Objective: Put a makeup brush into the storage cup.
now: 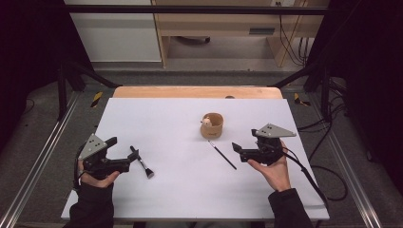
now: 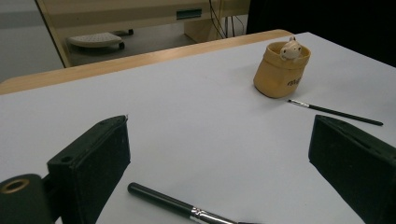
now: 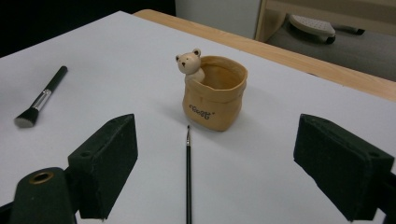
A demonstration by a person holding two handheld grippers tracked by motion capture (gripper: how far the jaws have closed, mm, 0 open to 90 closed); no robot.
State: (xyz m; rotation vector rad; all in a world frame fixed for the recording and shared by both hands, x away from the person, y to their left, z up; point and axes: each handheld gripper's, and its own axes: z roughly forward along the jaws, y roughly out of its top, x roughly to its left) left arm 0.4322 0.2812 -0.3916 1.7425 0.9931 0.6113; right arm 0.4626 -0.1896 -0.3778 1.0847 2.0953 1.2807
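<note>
- The right gripper [image 1: 236, 147] has its jaws spread wide, holding nothing, just beside the thin black fine-tipped paintbrush [image 1: 222, 155] lying flat on the white table cover [image 1: 166, 190].
- The tan ceramic bag-shaped pot with a small bear figure [image 1: 212, 125] stands upright near the brush tip.
- The left gripper [image 1: 124, 153] is wide and empty beside the thick black brush with a silver ferrule [image 1: 142, 163].
</note>
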